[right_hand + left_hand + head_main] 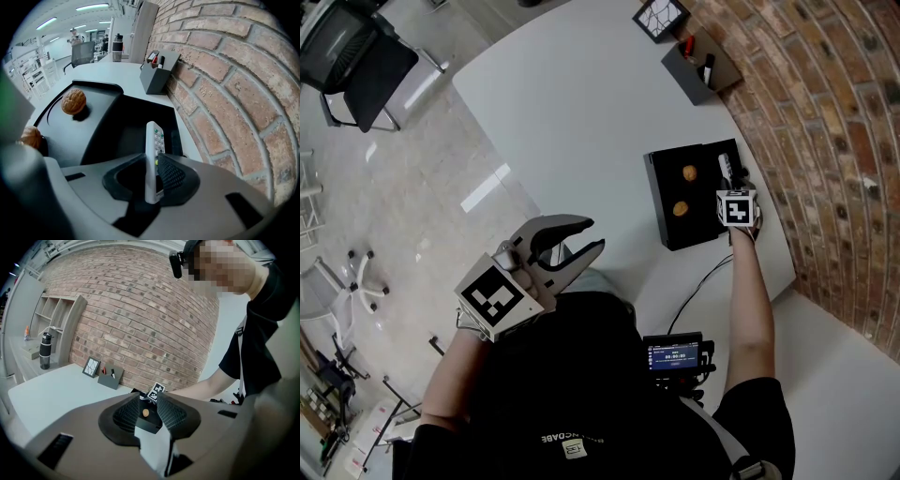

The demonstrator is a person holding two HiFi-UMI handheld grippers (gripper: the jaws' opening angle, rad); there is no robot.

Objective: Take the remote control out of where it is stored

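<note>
A white remote control (153, 145) stands on its long edge in the right compartment of a black storage box (124, 129), close to the brick wall. My right gripper (152, 165) is shut on the remote's near end, with a pad pressed on each side. In the head view the remote (726, 166) pokes out beyond that gripper (731, 182) at the box's (666, 192) right side. My left gripper (592, 235) hangs open and empty off the table's near edge, far left of the box; in its own view the left gripper (149, 408) holds nothing.
Two walnuts (74, 101) (32, 137) lie in the box's left tray. A grey pen holder (701, 67) and a small framed picture (660, 17) stand farther along the wall. A cable runs from the table to a screen device (675, 354) at my chest. An office chair (356, 61) is on the floor at left.
</note>
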